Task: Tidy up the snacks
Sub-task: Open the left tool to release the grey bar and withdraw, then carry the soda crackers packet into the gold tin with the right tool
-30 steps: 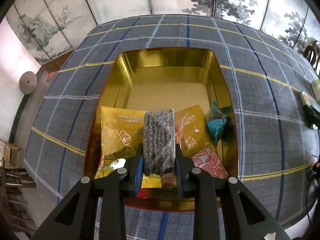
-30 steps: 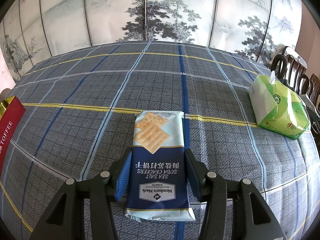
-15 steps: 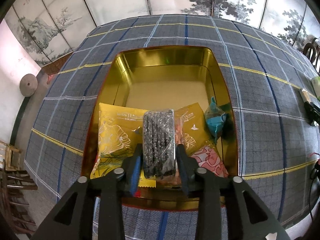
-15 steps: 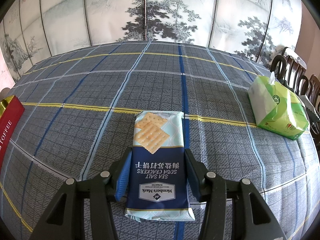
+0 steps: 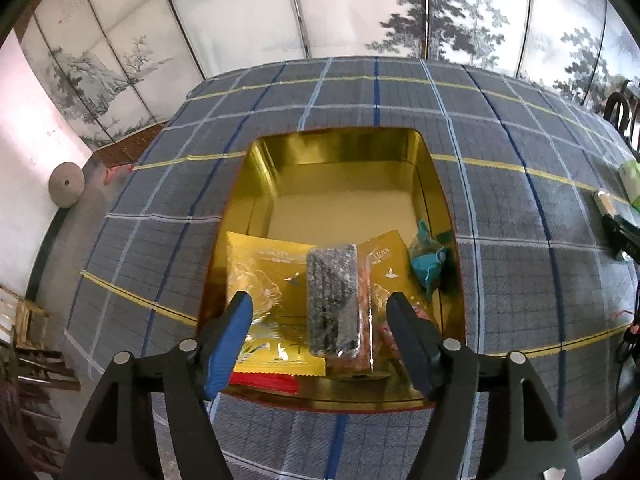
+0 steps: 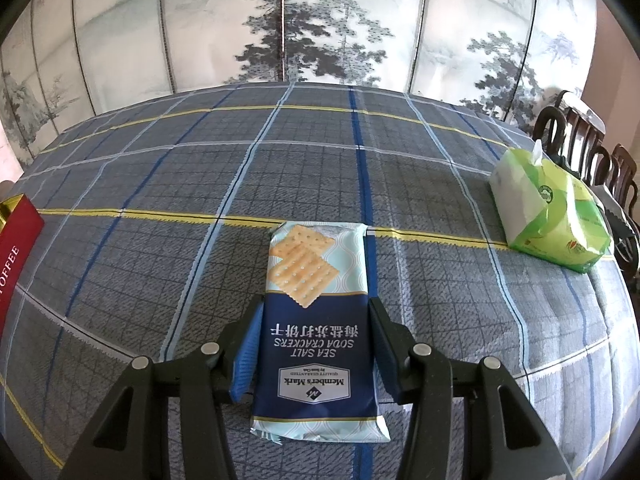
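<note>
Tongs in your left hand [image 5: 320, 312] are opening: the blue pads stand clear on both sides of the dark bar [image 5: 332, 300], which lies in the gold tin [image 5: 340, 148] on top of the yellow packets [image 5: 260, 264]. A teal sweet [image 5: 428, 264] sits by the tin's right wall. Your right tongs [image 6: 314, 340] grip the cracker pack [image 6: 316, 320], pads pressed to both long edges; whether it rests on the plaid cloth [image 6: 160, 240] or is lifted cannot be told. A green tissue pack [image 6: 548, 212] lies well apart at right.
</note>
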The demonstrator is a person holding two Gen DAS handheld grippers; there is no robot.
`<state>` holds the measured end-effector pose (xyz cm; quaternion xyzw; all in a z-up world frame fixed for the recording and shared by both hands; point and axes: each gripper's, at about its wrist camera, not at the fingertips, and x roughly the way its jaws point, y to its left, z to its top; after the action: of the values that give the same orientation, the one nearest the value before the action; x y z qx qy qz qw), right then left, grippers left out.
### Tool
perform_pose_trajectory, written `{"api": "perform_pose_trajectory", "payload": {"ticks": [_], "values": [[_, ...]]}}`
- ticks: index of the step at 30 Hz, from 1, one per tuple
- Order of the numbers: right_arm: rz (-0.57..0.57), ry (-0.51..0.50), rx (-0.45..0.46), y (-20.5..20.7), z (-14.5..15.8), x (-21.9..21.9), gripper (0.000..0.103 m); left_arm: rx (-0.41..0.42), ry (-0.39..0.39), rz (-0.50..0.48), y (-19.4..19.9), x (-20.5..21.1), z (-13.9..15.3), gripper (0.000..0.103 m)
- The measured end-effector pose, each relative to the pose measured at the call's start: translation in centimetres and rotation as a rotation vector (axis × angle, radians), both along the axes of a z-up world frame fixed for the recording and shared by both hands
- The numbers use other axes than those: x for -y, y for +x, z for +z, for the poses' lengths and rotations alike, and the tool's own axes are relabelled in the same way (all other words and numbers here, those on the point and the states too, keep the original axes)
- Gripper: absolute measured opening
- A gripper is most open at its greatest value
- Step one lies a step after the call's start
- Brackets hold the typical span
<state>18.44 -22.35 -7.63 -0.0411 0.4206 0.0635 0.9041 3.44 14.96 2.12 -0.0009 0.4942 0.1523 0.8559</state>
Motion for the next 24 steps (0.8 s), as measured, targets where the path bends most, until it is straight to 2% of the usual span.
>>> {"api": "perform_pose_trajectory", "payload": {"ticks": [13, 24], "values": [[-0.054, -0.031, -0.006, -1.1, 0.5, -1.2, 0.050, 0.054, -0.034, 0.054, -1.6, -1.5, 1.7, 0.076], [0.001, 0.007, 0.002, -3.0, 3.3, -5.0, 0.050, 0.064, -0.035, 0.070, -2.8, -2.5, 1.6, 0.081]]}}
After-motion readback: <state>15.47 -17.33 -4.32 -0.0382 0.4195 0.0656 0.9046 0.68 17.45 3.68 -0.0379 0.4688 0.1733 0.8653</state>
